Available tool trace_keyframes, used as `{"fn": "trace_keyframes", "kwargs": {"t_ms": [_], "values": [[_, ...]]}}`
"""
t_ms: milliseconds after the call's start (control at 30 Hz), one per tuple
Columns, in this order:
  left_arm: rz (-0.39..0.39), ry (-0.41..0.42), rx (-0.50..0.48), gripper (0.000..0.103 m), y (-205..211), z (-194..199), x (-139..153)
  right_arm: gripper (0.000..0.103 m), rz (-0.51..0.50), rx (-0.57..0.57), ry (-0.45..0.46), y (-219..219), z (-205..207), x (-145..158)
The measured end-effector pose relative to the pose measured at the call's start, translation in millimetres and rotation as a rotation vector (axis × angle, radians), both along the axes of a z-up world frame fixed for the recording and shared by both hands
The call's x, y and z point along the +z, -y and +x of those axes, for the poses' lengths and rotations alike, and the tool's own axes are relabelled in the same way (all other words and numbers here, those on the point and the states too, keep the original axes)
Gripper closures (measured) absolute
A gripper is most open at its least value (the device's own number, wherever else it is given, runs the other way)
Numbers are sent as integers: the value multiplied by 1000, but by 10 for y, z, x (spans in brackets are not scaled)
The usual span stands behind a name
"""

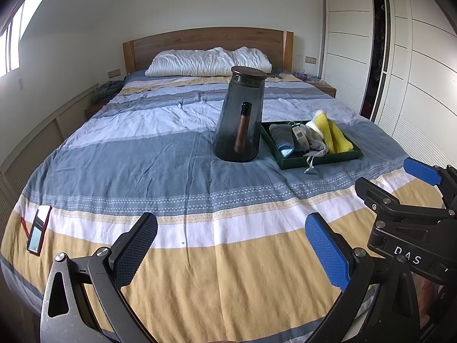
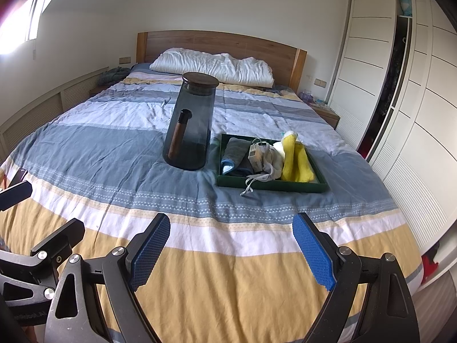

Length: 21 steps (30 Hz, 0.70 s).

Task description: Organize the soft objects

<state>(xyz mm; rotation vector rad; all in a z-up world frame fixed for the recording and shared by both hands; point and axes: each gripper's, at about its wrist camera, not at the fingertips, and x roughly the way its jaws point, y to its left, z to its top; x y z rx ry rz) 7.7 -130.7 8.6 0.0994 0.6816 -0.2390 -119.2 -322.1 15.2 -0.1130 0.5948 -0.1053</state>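
While both grippers hang over the foot of the bed, nothing is held in either.

Bed: covered by a striped quilt in blue, white and yellow bands; wooden headboard at the far end.

Wardrobe: white panelled doors, to the right of the bed, one dark gap between doors.

Pillow: white, rumpled, lying across the bed against the headboard.

Jug: tall, smoked grey glass with a dark round lid and a wooden handle facing the cameras; stands on the bed's blue band, near the middle, leaning slightly.

Tray: dark green, shallow, rectangular; lies on the bed just right of the jug, close beside it.

Soft items, all inside the tray: yellow cloth at the right end, rolled; a whitish bundle with a small tag or label in the middle, its grey strap trailing over the tray's near rim onto the bed; a grey cloth with a light blue edge at the left end, nearest the jug.

Left gripper: jaws well apart, empty, above the bed's yellow band.

Right gripper: jaws well apart, empty, above the same band, on the tray's side of the jug.

Phone: red-edged, flat on the bed's left border, well left of the jug.
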Motion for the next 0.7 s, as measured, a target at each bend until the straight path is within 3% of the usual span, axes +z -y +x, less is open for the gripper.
{"fn": "trace_keyframes", "kwargs": {"t_ms": [700], "values": [[-3, 0, -3, 1, -8, -10, 14, 14, -7, 9, 3, -12, -13, -4]]}}
